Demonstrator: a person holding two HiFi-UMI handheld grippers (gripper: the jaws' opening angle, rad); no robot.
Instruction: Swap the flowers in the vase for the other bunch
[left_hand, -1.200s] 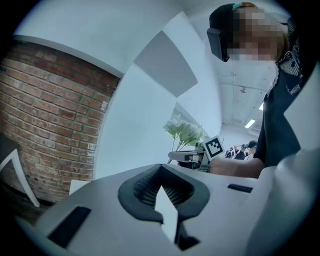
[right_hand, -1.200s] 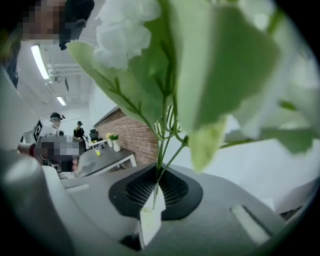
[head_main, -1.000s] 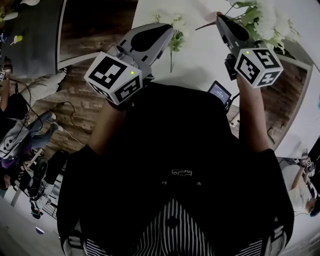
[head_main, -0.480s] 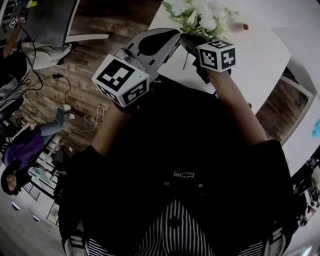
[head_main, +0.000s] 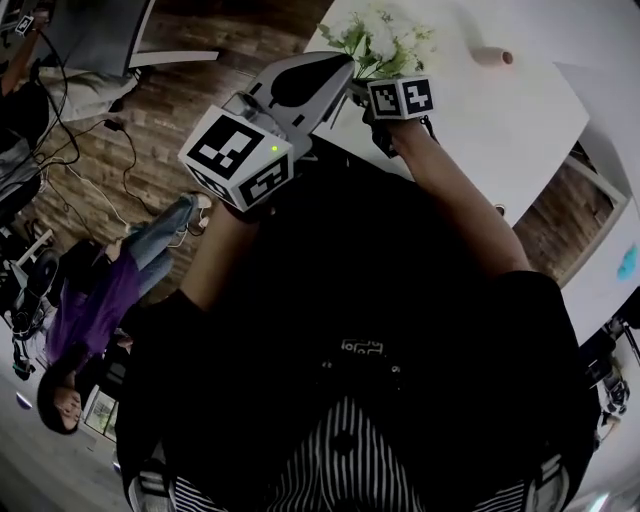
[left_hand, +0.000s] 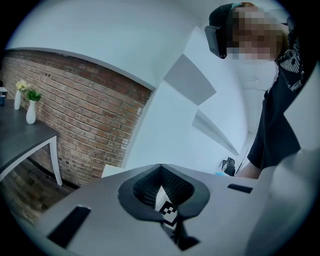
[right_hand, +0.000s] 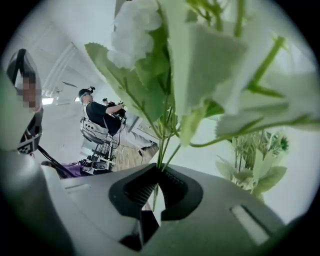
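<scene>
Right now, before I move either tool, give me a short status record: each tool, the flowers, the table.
right tool: shut on the stems of the white flower bunch
left tool: shut, nothing held
white flower bunch: held in the air over the corner of the white table
other greenery: beyond the right tool; cannot tell whether it stands in a vase
pinkish object: lying on the white table, apart from both tools

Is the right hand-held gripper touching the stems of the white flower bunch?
Touching. The right gripper view shows the right hand-held gripper with its jaws closed on the thin green flower stems.
</scene>
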